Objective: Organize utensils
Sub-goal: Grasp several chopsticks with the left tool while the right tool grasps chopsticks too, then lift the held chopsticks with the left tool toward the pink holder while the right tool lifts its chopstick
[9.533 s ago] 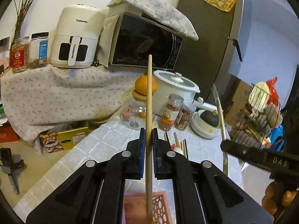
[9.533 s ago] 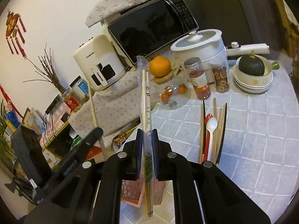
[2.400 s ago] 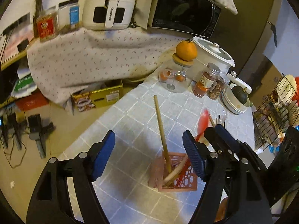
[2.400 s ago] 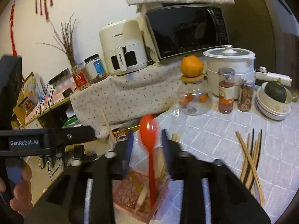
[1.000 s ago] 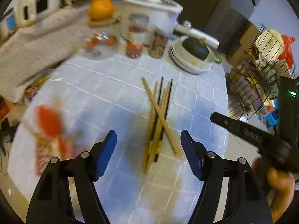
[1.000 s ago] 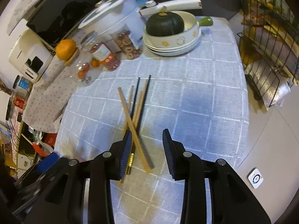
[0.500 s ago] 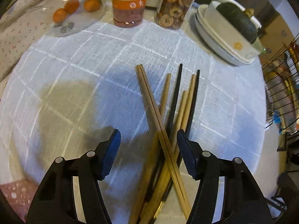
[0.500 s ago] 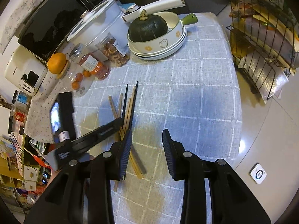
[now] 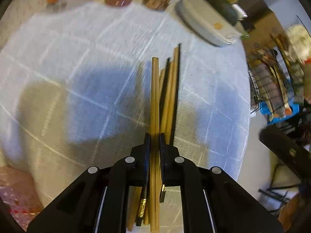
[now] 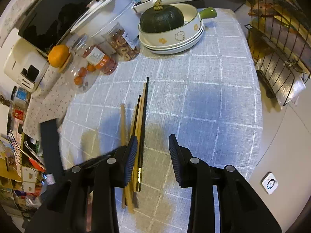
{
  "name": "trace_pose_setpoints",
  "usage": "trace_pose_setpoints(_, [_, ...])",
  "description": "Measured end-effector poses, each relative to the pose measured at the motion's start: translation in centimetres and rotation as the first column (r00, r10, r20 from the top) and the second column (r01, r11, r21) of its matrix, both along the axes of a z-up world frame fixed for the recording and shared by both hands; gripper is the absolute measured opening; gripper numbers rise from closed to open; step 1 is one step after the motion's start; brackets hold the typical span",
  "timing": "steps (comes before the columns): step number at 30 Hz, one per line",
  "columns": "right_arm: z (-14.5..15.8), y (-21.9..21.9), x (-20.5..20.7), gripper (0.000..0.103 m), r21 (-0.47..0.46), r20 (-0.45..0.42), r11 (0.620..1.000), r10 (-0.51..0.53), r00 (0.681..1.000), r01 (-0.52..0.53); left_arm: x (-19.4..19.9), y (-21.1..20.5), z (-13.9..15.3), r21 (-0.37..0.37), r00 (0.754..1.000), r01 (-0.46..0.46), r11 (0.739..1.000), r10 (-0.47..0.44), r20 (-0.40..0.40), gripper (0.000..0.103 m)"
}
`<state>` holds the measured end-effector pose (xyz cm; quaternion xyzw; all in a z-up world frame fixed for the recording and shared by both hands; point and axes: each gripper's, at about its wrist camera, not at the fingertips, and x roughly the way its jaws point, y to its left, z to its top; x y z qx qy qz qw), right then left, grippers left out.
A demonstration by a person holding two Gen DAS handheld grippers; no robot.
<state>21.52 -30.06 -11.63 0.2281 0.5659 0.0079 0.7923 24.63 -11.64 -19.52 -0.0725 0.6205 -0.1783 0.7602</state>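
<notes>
My left gripper [image 9: 155, 138] is shut on a pair of light wooden chopsticks [image 9: 155, 97] that point straight ahead over the tablecloth. Beside them on the right lie several more chopsticks [image 9: 172, 89], wooden and black. In the right wrist view the same chopsticks [image 10: 141, 120] lie on the cloth, with the left gripper's black body over their near ends. My right gripper [image 10: 152, 141] is open and empty, hovering just right of the pile. A corner of the pink utensil basket [image 9: 13, 190] shows at the lower left of the left wrist view.
At the table's far edge stand spice jars [image 10: 103, 58], a glass jar with an orange [image 10: 58, 55] on it, a white pot [image 10: 108, 19] and stacked bowls holding a green squash [image 10: 162, 19]. A wire rack [image 10: 279, 38] stands off the table's right edge.
My left gripper has come down on the pile and shut on the pair of light chopsticks, which were lying crossed over the others. My right gripper has dropped closer to the table.
</notes>
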Motion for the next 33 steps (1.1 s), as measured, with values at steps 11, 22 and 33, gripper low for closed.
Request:
trace_pose_setpoints(11, [-2.1, 1.3, 0.8, 0.025, -0.004, -0.048, 0.998, 0.057, 0.997, -0.058, -3.2, 0.9, 6.2, 0.001, 0.985, 0.046, 0.999, -0.046, 0.167, 0.008])
trace_pose_setpoints(22, [-6.3, 3.5, 3.3, 0.017, 0.090, -0.073, 0.993, 0.079, 0.994, -0.072, -8.8, 6.2, 14.9, -0.067, 0.918, 0.052, 0.996, -0.021, 0.396, 0.008])
trace_pose_setpoints(33, [-8.6, 3.8, 4.8, 0.013, 0.107, -0.070, 0.993, 0.059, 0.996, -0.051, -9.0, 8.0, 14.3, -0.070, 0.924, 0.056, 0.996, -0.026, 0.381, 0.008])
